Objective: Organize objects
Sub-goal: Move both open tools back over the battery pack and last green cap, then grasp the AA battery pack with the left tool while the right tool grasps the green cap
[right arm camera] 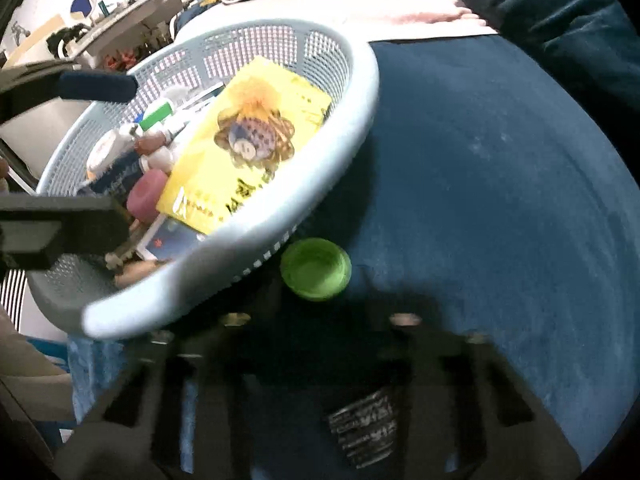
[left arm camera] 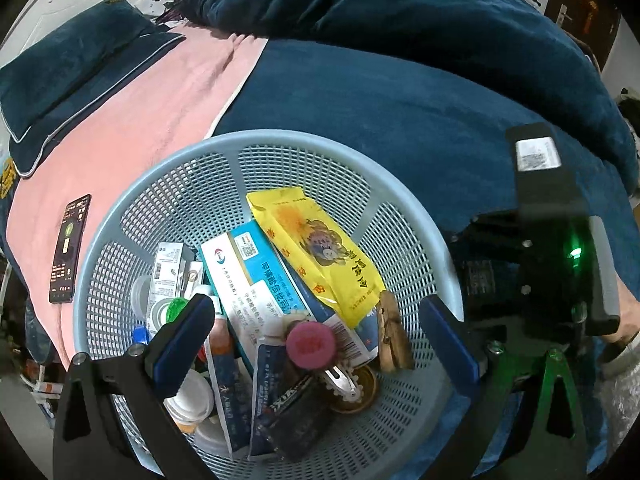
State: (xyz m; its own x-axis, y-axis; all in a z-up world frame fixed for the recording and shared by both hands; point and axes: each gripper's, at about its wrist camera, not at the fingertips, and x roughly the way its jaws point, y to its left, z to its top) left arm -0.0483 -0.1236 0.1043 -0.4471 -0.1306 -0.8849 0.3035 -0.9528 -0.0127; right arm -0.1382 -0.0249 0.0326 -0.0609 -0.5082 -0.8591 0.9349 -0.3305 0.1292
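We find the left gripper [left arm camera: 316, 344] wide-jawed over the full basket [left arm camera: 120, 216], right jaws' state unclear; the green lid [right arm camera: 316, 269] on the bed beside the basket's rim risks slipping underneath.

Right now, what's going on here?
A person holds a gripper in each hand over a bed. The left gripper hangs above a pale blue mesh basket already full of boxes, bottles and a yellow packet; its fingers are open and hold nothing. The right gripper is outside the basket, low over the blue blanket, close to a green cap lying by the basket wall. Blur hides whether it grips the cap.
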